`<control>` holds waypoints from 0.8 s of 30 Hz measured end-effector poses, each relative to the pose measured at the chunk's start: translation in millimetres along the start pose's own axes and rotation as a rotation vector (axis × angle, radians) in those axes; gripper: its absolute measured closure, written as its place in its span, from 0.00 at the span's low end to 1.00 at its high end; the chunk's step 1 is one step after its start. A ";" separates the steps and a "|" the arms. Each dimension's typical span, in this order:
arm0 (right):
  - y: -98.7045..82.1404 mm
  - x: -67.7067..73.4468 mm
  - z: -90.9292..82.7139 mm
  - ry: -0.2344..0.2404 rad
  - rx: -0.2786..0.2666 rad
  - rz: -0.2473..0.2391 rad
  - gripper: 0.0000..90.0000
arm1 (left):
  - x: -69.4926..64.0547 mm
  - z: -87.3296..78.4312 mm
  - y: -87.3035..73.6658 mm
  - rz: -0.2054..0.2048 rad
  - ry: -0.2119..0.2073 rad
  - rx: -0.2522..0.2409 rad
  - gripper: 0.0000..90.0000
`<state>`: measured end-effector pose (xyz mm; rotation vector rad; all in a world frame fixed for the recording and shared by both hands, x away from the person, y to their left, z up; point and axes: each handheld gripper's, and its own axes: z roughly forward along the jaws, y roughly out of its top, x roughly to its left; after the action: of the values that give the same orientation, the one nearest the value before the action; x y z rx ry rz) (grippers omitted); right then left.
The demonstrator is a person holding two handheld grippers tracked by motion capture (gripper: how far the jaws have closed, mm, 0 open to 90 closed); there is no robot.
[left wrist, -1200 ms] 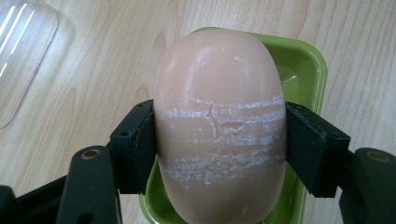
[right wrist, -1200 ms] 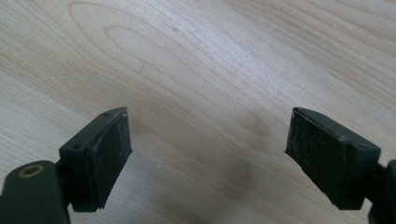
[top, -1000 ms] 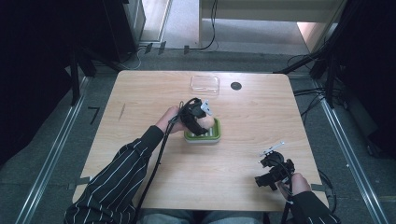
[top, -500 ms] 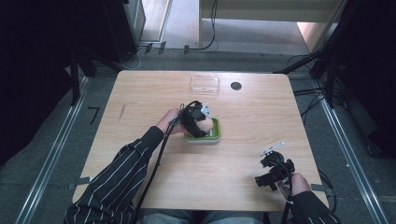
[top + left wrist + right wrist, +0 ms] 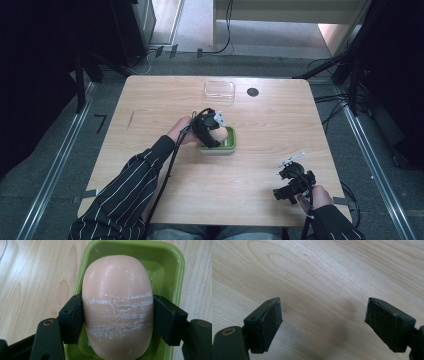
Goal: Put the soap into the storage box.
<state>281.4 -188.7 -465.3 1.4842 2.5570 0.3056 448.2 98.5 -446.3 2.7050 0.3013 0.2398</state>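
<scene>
In the left gripper view, the left gripper point(image 5: 117, 315) has its two black fingers point(image 5: 72, 317) pressed flat against the long sides of a peach-coloured bar of soap point(image 5: 117, 305), one finger on each side, about halfway along the bar. The fingers are drawn in until they clamp the soap, with no gap between pad and bar. Pale scuff lines cross the soap's top face between the two fingers. The soap sits within the outline of a lime-green soap dish point(image 5: 172, 270); the dish rim shows beyond the far end of the bar and along both sides. Whether the soap rests on the dish floor or hangs just above it cannot be told.

In the high view, the left gripper point(image 5: 210, 129) is at the middle of the wooden surface point(image 5: 150, 100), over the green soap dish point(image 5: 231, 145), held by a hand coming out of a striped sleeve point(image 5: 130, 185).

In the right gripper view, the right gripper point(image 5: 323, 322) has its fingers point(image 5: 270, 320) spread wide apart, with nothing between them but bare wood. In the high view it point(image 5: 295, 172) sits near the front right corner of the surface, well apart from the dish.

Toward the far edge of the surface lie a clear plastic lid point(image 5: 219, 90) and, just beside it, a small dark disc point(image 5: 252, 92).
</scene>
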 end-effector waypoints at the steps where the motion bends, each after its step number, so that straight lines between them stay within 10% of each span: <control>1: 0.0 0.0 0.0 0.000 0.000 0.000 0.16 | 0.1 -0.1 -0.2 0.003 -0.002 -0.001 0.36; 24: -0.3 -0.4 -0.7 0.003 -0.003 0.006 0.16 | 4.9 -13.7 1.7 -0.103 -0.009 -0.004 0.16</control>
<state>281.2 -189.3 -464.7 1.4915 2.5535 0.3128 450.4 103.4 -432.6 2.6767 0.4352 0.1984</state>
